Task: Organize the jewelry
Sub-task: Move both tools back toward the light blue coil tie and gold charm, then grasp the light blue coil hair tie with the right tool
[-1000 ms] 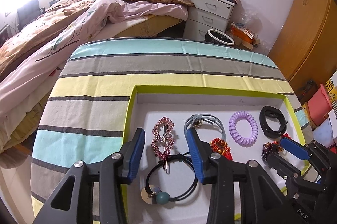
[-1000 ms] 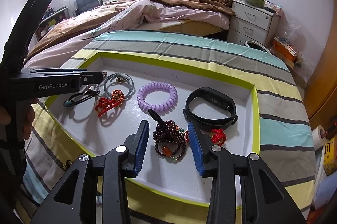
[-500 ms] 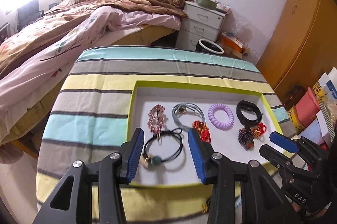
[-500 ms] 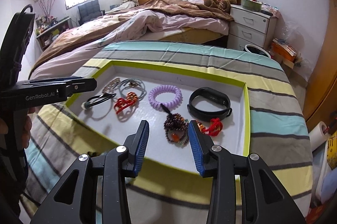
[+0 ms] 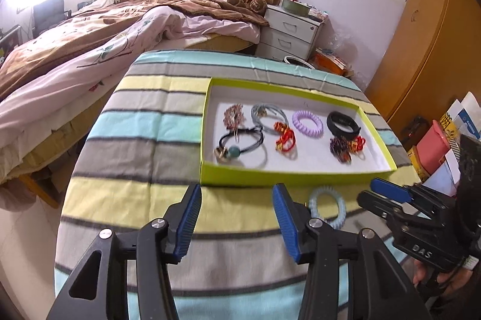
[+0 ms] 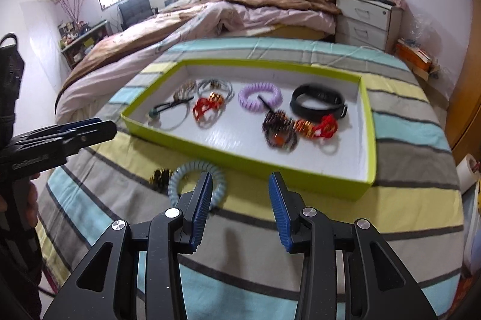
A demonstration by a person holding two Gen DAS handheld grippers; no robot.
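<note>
A lime-green tray [image 5: 207, 169] [image 6: 249, 166] on the striped table holds several pieces: a purple coil tie [image 5: 307, 123] [image 6: 260, 94], a black band [image 5: 342, 123] [image 6: 318, 102], a dark bead bracelet [image 5: 339, 148] [image 6: 278, 129], red knotted cords [image 5: 284, 136] [image 6: 207, 106], a pink clip [image 5: 234, 115] and a black hair tie [image 5: 240, 147]. A pale blue coil tie [image 5: 327, 207] [image 6: 197, 181] and a small gold piece [image 6: 158, 177] lie on the cloth in front of the tray. My left gripper [image 5: 237, 217] and right gripper [image 6: 240, 207] are open and empty, both short of the tray.
The striped tablecloth [image 5: 135, 199] drops off at the left and near edges. A bed [image 5: 90, 49] lies beyond on the left, a white nightstand [image 5: 291, 31] behind, a wooden wardrobe [image 5: 436, 49] at right. My right gripper also shows in the left wrist view [image 5: 399, 199].
Both grippers have pulled back from over the tray to in front of its near wall. The pale blue coil tie and gold piece have come into view.
</note>
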